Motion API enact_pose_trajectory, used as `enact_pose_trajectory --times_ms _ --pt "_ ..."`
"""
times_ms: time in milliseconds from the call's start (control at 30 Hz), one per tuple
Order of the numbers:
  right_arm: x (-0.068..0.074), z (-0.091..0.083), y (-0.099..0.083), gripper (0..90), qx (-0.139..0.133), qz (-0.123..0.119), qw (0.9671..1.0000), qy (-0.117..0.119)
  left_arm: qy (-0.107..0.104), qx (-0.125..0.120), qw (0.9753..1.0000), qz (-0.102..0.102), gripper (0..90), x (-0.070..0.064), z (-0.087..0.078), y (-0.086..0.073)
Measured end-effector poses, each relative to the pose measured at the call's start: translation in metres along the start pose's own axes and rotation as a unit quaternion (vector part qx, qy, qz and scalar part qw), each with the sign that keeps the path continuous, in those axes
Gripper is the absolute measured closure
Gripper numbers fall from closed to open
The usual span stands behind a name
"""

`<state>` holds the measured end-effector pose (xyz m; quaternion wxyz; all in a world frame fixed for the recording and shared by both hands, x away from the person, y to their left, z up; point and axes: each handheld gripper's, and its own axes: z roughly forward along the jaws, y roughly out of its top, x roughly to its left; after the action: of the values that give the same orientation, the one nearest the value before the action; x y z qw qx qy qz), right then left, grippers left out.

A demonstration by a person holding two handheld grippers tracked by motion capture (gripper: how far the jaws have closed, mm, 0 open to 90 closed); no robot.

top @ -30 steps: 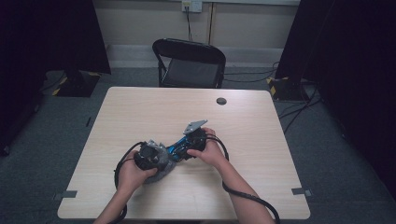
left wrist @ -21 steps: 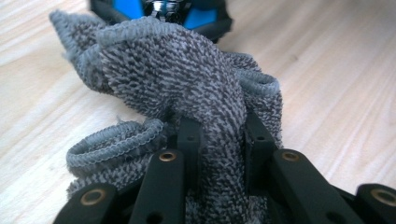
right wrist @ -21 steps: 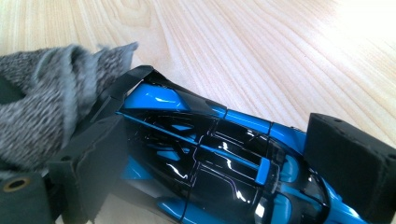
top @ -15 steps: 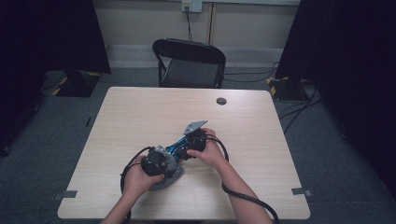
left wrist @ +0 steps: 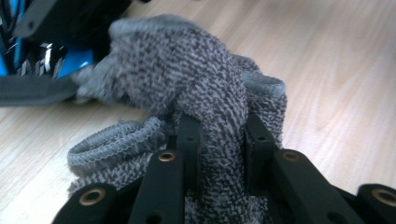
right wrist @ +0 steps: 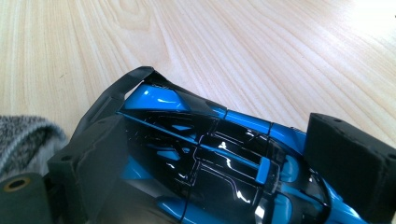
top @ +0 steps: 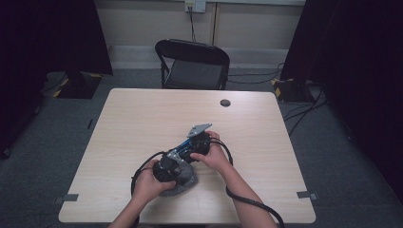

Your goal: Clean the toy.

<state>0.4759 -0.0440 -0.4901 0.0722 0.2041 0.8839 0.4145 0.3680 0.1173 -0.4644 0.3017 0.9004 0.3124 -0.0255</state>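
We note the left gripper (left wrist: pixel 219 140) pinching a grey knitted cloth (left wrist: pixel 187 79) — the right gripper (right wrist: pixel 224 168) clamping a blue-and-black toy car (right wrist: pixel 210 158).

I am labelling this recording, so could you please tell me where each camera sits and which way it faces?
High view: above the person's side, looking forward and down on the table; forearms, left gripper and right gripper show.
Left gripper view: along its own jaws, clamped on the grey knit cloth.
Right gripper view: along its own jaws, astride the blue toy car.
Both gripper views share cloth, car and tabletop.
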Motion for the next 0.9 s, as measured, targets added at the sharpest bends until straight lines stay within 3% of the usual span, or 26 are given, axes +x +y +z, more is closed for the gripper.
enact_pose_trajectory --times_ms 267,400,633,867,900 --pt "0.000 0.000 -0.001 6.5 -0.005 -0.001 1.0000 0.002 -0.001 -0.009 0.9999 0.006 73.2 -0.001 -0.019 -0.002" --pt "-0.001 0.000 -0.001 6.7 -0.005 -0.002 1.0000 0.003 0.008 -0.028 0.9996 -0.003 73.2 0.007 -0.043 -0.008" --pt "-0.001 0.000 -0.002 6.7 -0.007 0.000 1.0000 0.003 0.022 -0.056 0.9981 -0.015 73.1 0.019 -0.062 -0.015" --pt "-0.001 -0.001 -0.003 6.9 -0.010 0.000 0.9999 0.004 0.054 -0.121 0.9907 -0.033 72.9 0.038 -0.086 -0.026" --pt "-0.001 -0.001 -0.003 6.9 -0.010 0.000 0.9999 0.004 0.054 -0.121 0.9907 -0.033 72.9 0.038 -0.086 -0.026"
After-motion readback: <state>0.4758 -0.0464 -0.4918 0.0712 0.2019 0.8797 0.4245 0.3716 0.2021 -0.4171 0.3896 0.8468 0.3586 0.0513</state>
